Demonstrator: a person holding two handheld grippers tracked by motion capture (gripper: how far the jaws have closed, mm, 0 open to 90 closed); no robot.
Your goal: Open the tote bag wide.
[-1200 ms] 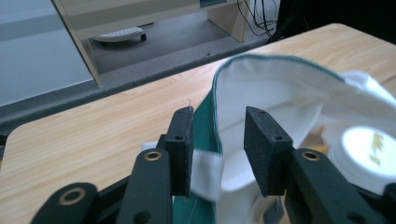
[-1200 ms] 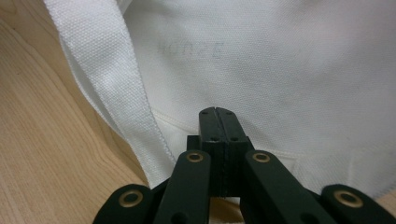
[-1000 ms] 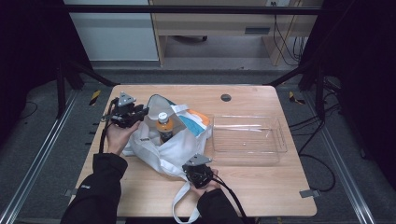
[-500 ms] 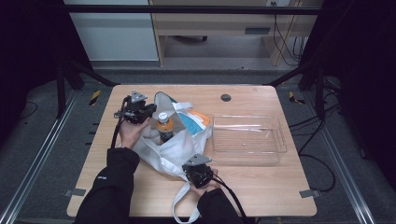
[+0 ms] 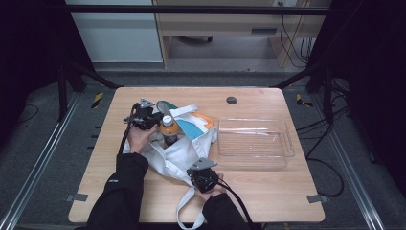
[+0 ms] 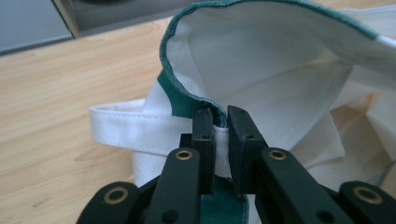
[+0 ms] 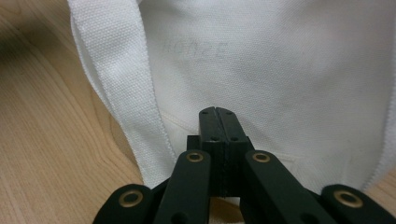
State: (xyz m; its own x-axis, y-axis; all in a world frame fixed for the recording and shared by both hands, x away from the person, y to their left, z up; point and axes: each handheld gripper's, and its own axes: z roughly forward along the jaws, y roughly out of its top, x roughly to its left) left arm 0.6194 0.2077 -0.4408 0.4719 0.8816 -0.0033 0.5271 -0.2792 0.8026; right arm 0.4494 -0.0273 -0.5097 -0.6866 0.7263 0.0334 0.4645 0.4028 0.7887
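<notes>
The white cloth bag (image 5: 184,148) lies just left of the table's (image 5: 268,201) centre with a bottle (image 5: 168,130) standing in its mouth and a clear tray (image 5: 253,143) beside it at 3 o'clock; to open it well, I'd judge you should lift the rim evenly so the bottle stays upright. Your left gripper (image 6: 222,122), at the bag's 10 o'clock, pinches the green-edged rim. Your right gripper (image 7: 218,119), at 6 o'clock with your palm under it, has its jaws pressed together at the bottom edge; whether they hold cloth I cannot tell.
</notes>
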